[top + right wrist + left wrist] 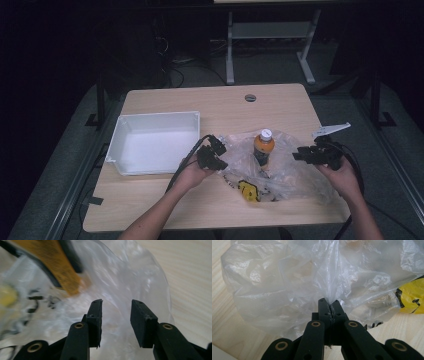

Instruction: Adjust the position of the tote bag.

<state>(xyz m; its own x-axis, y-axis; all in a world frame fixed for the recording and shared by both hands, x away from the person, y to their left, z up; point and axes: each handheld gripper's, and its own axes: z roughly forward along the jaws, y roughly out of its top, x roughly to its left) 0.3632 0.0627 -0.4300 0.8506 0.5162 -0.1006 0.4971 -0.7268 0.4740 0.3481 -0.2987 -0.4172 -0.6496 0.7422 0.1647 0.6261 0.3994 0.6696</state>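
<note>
my left gripper (329, 305) is clamped tight, jaws pressed together on a pinch of the clear plastic bag (294, 285), and the film fans up and away from my tips. from above, that gripper (216, 152) sits at the bag's (287, 177) left edge, just right of the white bin (152, 142). the orange bottle (263, 146) stands upright in the middle of the bag, white cap on top. my right gripper (116, 312) has its jaws spread wide with nothing between them, hovering at the bag's (130, 277) right edge over the wooden table (165, 200). yellow print (248, 190) shows on the bag's near side.
</note>
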